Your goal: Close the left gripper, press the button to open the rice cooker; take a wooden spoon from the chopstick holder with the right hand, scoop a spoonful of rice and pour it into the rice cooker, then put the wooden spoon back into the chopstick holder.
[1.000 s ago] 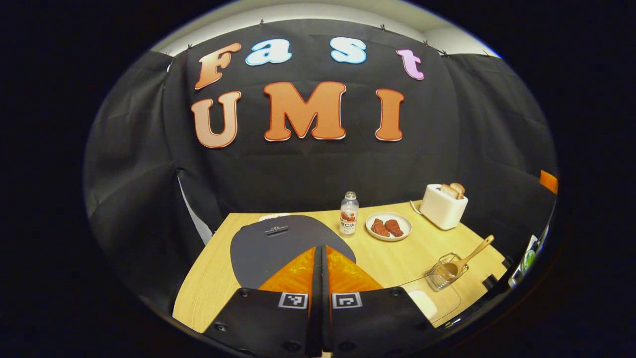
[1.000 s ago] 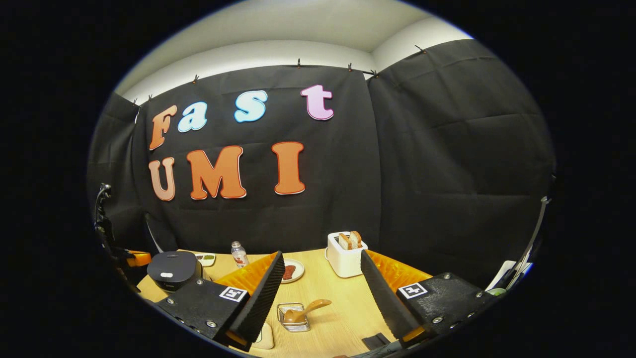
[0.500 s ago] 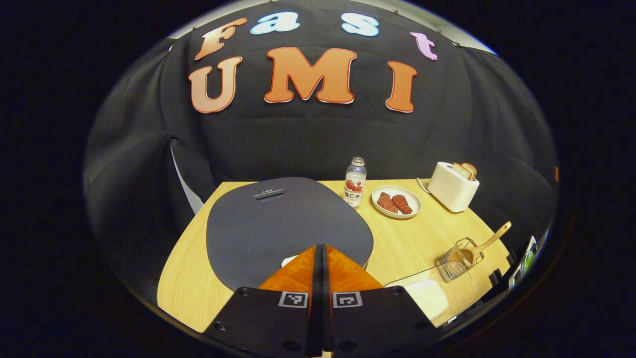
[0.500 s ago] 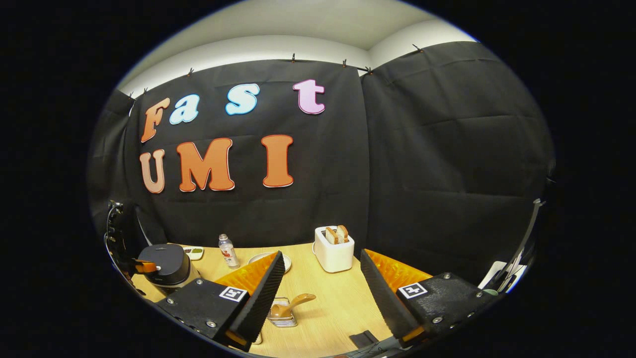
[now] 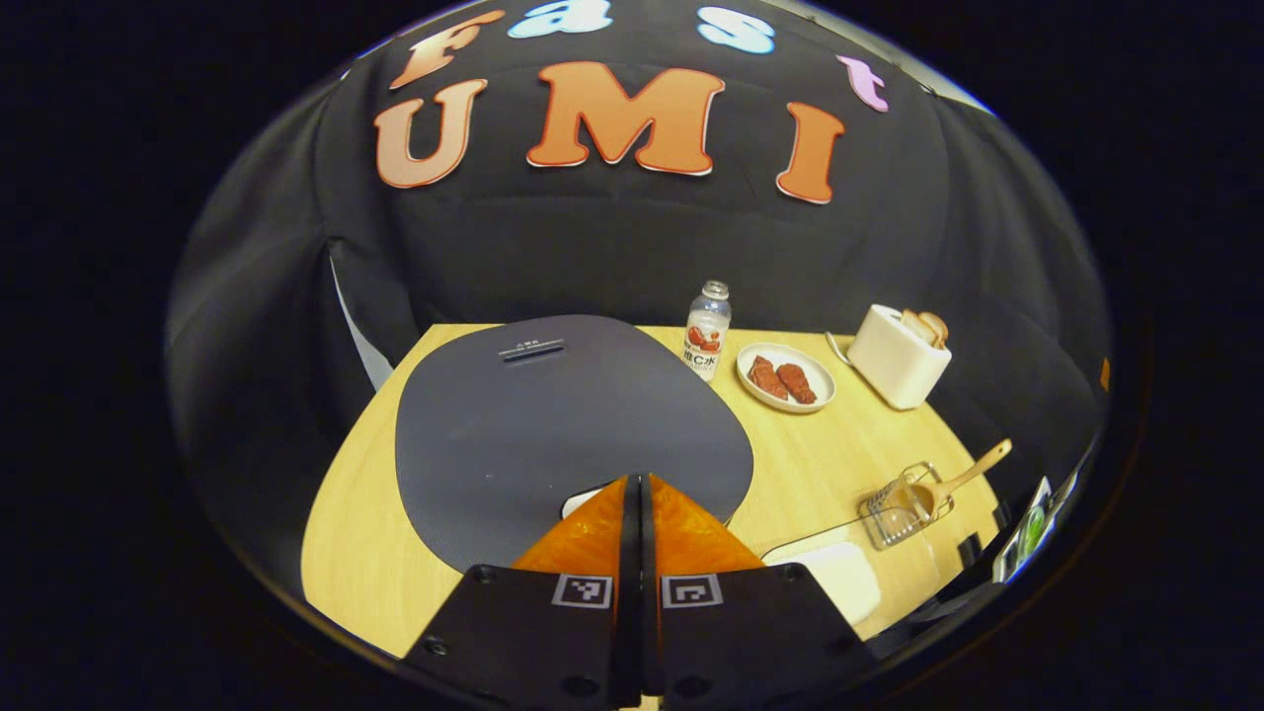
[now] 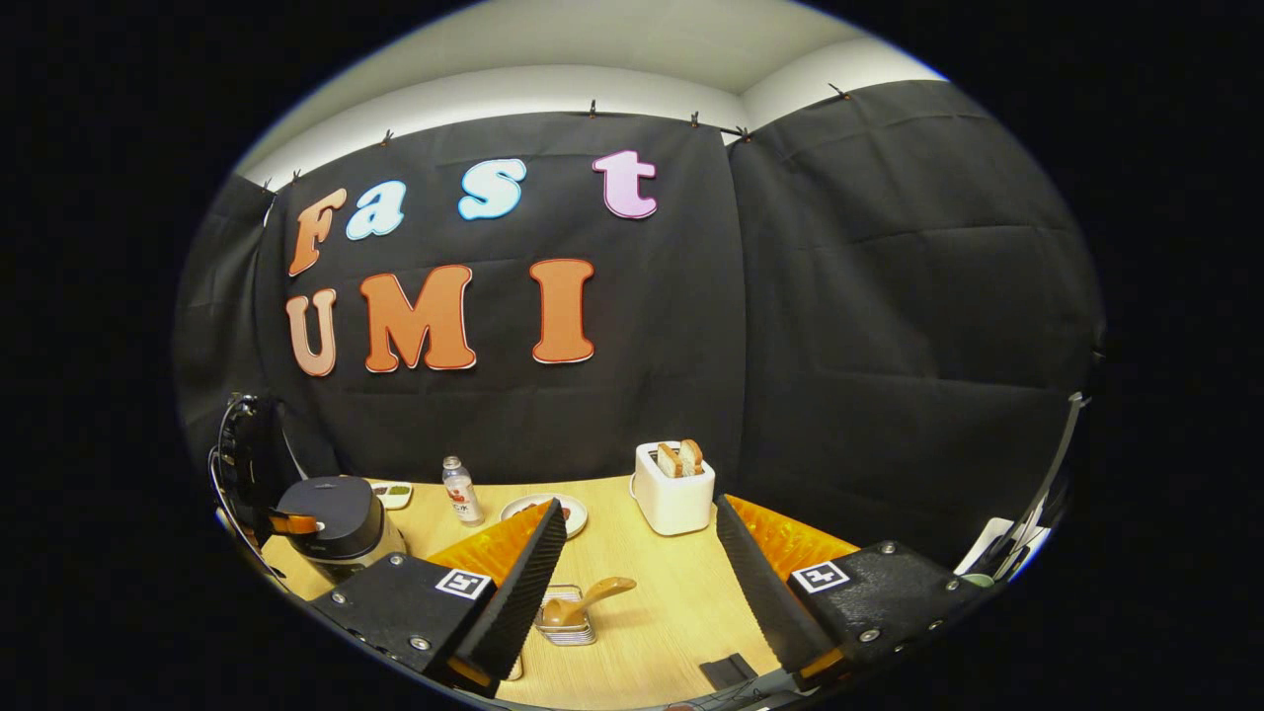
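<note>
The dark grey rice cooker (image 5: 553, 415) sits closed right under my left gripper (image 5: 632, 480), which is shut with nothing in it. Its tips hover at the lid's near edge, by a white button (image 5: 581, 502). In the right gripper view the cooker (image 6: 336, 513) stands at the far left with the left gripper's tip (image 6: 294, 524) against its front. The wooden spoon (image 5: 966, 477) leans in the wire chopstick holder (image 5: 894, 506). My right gripper (image 6: 640, 506) is open above the table, with the spoon (image 6: 591, 598) and holder (image 6: 565, 624) low between its fingers. A clear box of white rice (image 5: 831, 581) lies beside the cooker.
A water bottle (image 5: 707, 331), a plate of meat (image 5: 786, 375) and a white toaster with bread (image 5: 897, 355) line the back of the wooden table (image 5: 365, 553). A small dish (image 6: 393, 491) sits behind the cooker. A small black object (image 6: 726, 672) lies near the table's front edge.
My left gripper has come down and forward over the cooker, whose lid now looks larger, with the white button showing at the tips. The right gripper has hardly moved and stays open.
</note>
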Demonstrator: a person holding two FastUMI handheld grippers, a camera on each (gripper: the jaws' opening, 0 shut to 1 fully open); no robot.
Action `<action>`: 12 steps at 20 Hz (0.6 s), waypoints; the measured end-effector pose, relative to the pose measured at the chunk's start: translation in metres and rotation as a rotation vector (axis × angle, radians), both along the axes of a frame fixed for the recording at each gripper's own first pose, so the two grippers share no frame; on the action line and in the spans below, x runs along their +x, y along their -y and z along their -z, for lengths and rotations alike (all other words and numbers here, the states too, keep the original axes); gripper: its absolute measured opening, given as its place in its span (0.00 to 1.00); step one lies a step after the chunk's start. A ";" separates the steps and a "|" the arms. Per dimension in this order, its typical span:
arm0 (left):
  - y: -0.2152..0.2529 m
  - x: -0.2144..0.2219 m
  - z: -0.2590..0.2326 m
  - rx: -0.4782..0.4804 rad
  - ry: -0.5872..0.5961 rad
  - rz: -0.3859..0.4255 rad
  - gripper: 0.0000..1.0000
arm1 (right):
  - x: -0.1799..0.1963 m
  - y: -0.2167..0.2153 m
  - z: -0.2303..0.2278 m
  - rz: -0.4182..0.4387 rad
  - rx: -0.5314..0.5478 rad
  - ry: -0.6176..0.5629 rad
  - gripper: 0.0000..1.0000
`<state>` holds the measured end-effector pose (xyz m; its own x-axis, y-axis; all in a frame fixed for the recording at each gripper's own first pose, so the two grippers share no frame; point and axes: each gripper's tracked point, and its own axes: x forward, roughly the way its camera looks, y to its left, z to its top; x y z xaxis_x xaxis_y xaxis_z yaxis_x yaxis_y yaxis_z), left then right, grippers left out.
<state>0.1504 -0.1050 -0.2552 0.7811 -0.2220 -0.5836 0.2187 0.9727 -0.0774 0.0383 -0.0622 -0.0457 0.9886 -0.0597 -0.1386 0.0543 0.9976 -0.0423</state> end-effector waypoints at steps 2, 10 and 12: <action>-0.003 0.003 -0.009 0.042 0.055 0.002 0.02 | -0.002 -0.002 -0.001 -0.007 0.002 0.006 0.95; -0.018 -0.009 -0.168 0.008 0.390 -0.079 0.07 | -0.001 -0.001 0.003 -0.013 0.034 0.043 1.00; -0.029 -0.020 -0.196 -0.006 0.440 -0.109 0.05 | 0.005 -0.001 0.010 -0.014 0.042 0.050 0.95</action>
